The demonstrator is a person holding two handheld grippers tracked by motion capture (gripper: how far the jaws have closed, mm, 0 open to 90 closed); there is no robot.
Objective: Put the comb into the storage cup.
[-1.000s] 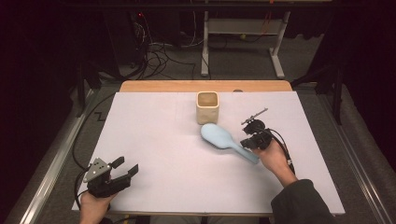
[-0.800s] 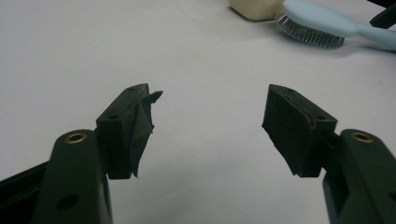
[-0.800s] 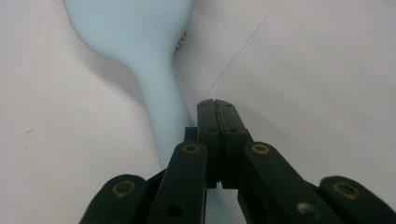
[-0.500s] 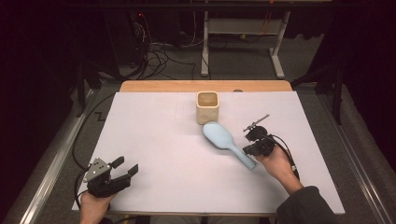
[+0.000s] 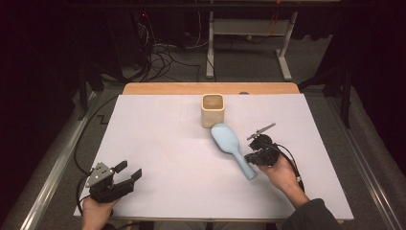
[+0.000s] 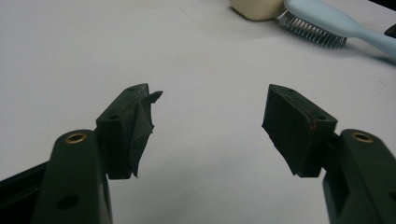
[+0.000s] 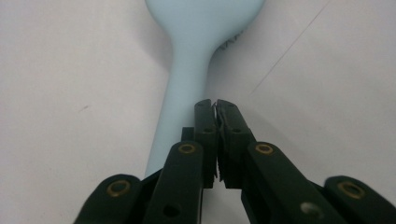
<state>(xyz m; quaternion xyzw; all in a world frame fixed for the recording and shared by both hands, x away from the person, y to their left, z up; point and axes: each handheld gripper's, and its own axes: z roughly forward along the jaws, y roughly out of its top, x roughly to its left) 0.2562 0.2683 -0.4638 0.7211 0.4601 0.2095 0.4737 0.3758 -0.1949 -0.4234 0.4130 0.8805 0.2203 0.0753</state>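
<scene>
A dim room with cables on the floor behind, and in front of me a table [image 5: 158,139] covered in a pale sheet. On it stand a small cream cup [image 5: 212,110] and, just beside it toward the person, a light blue hairbrush [image 5: 231,146] lying bristles down, its head all but touching the cup and its handle pointing at the right hand. The brush isn't in the cup, so if that's the aim, the lifting and placing remain to be done.

The right gripper [image 7: 217,106] sits alongside the handle with its jaws pressed together on nothing; from the high view I can't quite tell whether it touches the handle. The left gripper [image 6: 208,121] waits well apart at the near left corner, jaws spread wide, empty.
</scene>
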